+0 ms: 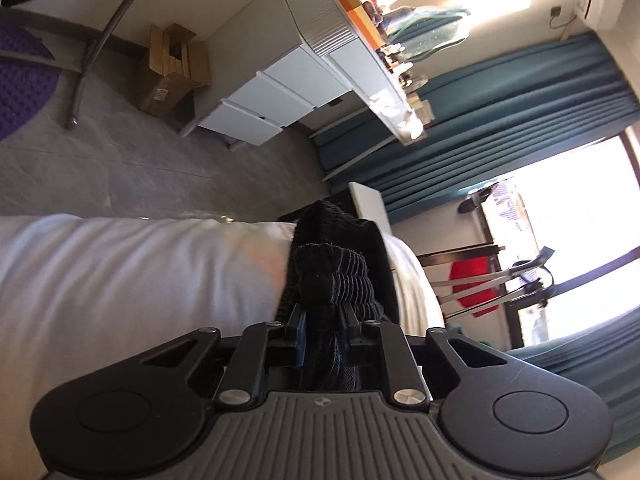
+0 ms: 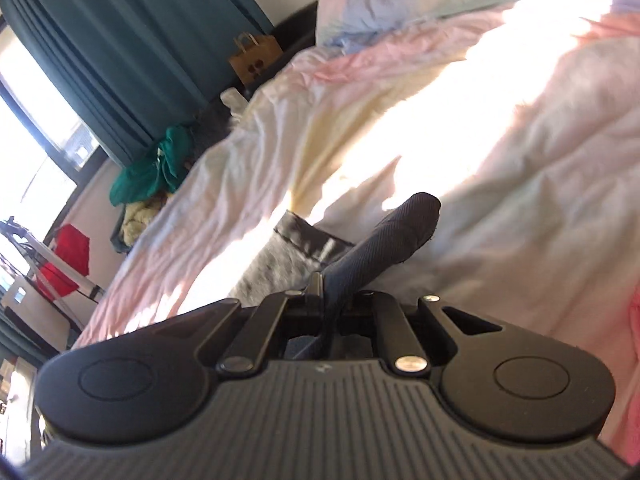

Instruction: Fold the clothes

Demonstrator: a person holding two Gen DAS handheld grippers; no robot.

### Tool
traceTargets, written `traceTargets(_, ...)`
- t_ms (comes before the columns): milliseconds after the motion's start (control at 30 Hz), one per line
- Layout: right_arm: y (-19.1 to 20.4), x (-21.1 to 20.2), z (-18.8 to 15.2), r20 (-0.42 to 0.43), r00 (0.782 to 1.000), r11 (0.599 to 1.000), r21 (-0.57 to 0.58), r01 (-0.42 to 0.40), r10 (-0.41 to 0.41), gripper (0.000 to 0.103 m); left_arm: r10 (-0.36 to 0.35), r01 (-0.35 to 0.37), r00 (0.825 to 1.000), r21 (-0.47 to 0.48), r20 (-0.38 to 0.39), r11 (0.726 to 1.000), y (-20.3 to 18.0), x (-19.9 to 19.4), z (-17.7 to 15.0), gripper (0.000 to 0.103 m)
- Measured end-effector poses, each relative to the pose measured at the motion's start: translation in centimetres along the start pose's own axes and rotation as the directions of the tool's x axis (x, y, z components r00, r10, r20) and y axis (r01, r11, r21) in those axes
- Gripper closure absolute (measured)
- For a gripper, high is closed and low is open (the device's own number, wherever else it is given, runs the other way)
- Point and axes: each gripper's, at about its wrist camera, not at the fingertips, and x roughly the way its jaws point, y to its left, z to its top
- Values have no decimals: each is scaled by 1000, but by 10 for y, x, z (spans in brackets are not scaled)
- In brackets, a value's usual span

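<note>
We see the left gripper (image 1: 324, 316), jaws pinching a black garment (image 1: 336, 264) whose bunched folds hide its shape; the right gripper (image 2: 340, 296) pinches a dark strip (image 2: 384, 244) above the bed (image 2: 520, 160).

Dark garment pinched at two places above a pastel bed

In the left wrist view the black garment (image 1: 336, 268) shows a gathered, ribbed elastic band bunched in a thick wad, its cloth rising past the band in a dark hump over the white bedding. In the right wrist view a dark, finely ribbed fold of cloth (image 2: 384, 240) sticks up and away at a tilt like a stiff rounded tab, lit by sun, over the rumpled sheet.
</note>
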Motion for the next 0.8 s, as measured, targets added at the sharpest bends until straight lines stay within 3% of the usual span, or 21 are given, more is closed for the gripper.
traceTargets(200,0,0,-17,-63,997,997,-67,35,-39,87,130,-131,991,128,18,983,-18,-8,-4,80)
traceTargets(233,1,-3,-18,-66,997,998,-61,34,-38,86,146,-152,988,171,52,973,-24,-13,-7,73)
traceTargets(267,4,-8,-18,-60,997,997,-63,35,-39,80,159,-177,982,223,99,959,-33,-18,-11,65)
traceTargets(333,12,-19,-17,-38,998,996,-79,42,-45,61,172,-229,966,322,195,919,-51,-31,-20,40)
traceTargets(400,22,-34,-19,7,999,992,-117,41,-40,31,152,-263,947,413,283,872,-70,-43,-36,33)
traceTargets(467,34,-50,-20,57,998,986,-163,37,-28,24,99,-256,941,487,325,835,-85,-52,-50,28)
traceTargets(533,48,-62,-23,89,996,976,-214,25,-6,24,37,-223,944,549,328,806,-97,-56,-64,25)
traceTargets(667,85,-84,-42,80,993,952,-301,-56,84,24,-70,-102,971,667,227,738,-116,-56,-89,23)
traceTargets(800,128,-100,-72,25,985,913,-380,-149,171,24,-105,-66,979,755,176,652,-125,-46,-117,23)
